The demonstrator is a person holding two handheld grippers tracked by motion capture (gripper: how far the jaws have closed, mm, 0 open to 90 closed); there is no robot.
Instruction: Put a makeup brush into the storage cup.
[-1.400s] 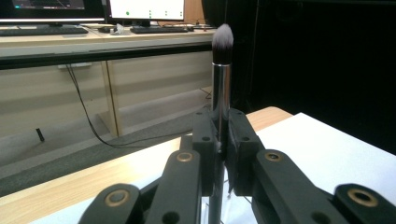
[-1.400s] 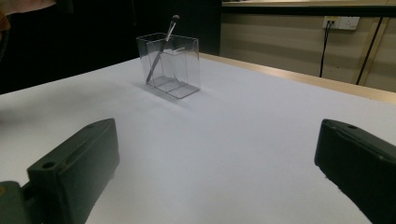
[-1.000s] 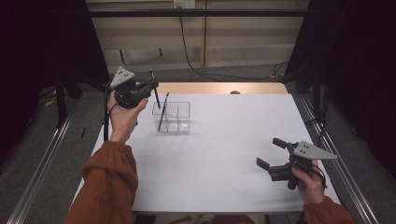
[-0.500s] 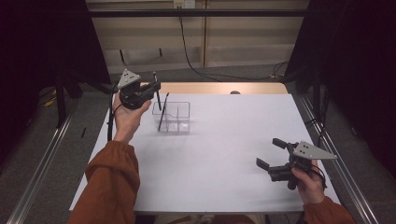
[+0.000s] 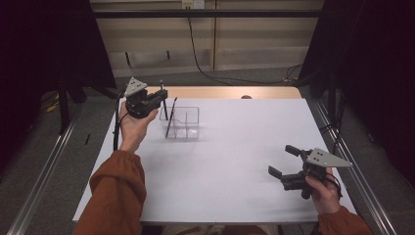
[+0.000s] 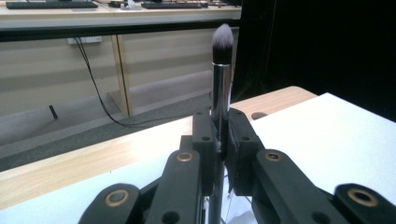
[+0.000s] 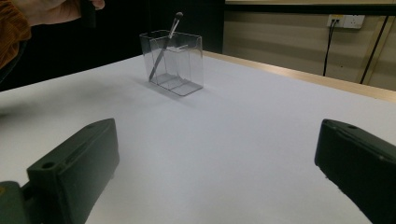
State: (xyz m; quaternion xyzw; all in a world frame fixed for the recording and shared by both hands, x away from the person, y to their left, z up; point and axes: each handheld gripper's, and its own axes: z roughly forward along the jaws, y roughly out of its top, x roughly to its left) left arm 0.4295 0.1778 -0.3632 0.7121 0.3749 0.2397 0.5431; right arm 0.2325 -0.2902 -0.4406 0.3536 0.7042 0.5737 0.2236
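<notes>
A clear plastic organizer (image 5: pixel 190 123) with compartments stands on the white table top, back left. One dark makeup brush (image 5: pixel 171 120) leans inside it, also seen as the leaning brush (image 7: pixel 164 45) in the organizer (image 7: pixel 180 63). My left gripper (image 5: pixel 160 95) hovers just left of the organizer, shut on a second makeup brush (image 5: pixel 164 106) that it holds upright. Up close, the jaws of this gripper (image 6: pixel 220 140) pinch the brush's silver ferrule (image 6: pixel 220 86), the pale bristles on top. My right gripper (image 5: pixel 281 160) rests open at the front right, with nothing between its jaws (image 7: pixel 217 172).
A white sheet (image 5: pixel 235 161) covers the table; a wooden strip (image 5: pixel 220 92) shows along its far edge. Metal rails (image 5: pixel 44 171) run down both sides. Cables hang on the back wall (image 5: pixel 195 44).
My left gripper with its brush has shifted slightly right and lower, staying beside the organizer. The right gripper has not moved.
</notes>
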